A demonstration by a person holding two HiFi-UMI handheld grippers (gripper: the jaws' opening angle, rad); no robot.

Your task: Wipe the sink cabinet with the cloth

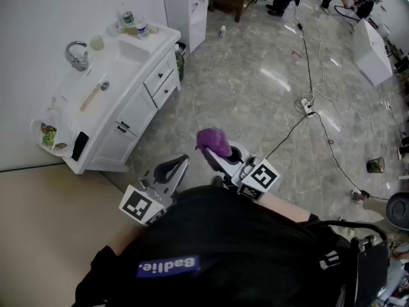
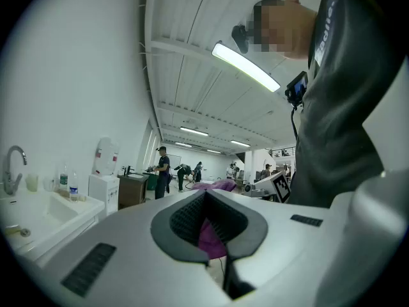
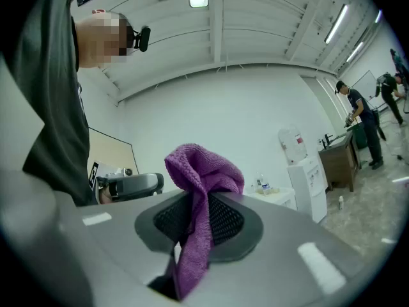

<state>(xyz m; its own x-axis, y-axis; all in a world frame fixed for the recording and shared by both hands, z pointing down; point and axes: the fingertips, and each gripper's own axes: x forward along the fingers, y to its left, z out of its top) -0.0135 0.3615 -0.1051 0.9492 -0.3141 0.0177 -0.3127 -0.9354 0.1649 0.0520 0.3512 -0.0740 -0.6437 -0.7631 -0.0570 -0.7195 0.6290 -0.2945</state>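
- Cloth (image 3: 203, 171) sits pinched in the right gripper (image 3: 202, 200), whose jaws are closed on it. A bunch stands up above the tips and a tail hangs down between the pads.
- Left gripper (image 2: 206, 200) has its jaw tips together. A patch of purple shows low in the gap behind them, and I cannot tell whether it touches the pads.
- Both grippers are held up close in front of the person's chest, side by side, with the right one a little further forward.
- Sink cabinet (image 1: 128, 101) stands against the white wall off to the person's left, well apart from both grippers. Its drawers face open marble floor (image 1: 255, 88), which runs from the person's feet to the cabinet front.
- Cables (image 1: 308, 104) trail over the floor to the right, away from the cabinet.
- On the cabinet top are a faucet (image 1: 77, 55) and bottles (image 1: 128, 16). The bits at the near end are too small to name.
- The person's black shirt cuts off the rear of both grippers in the head view.
- The cloth is purple, looped like towelling, and crumpled into folds.
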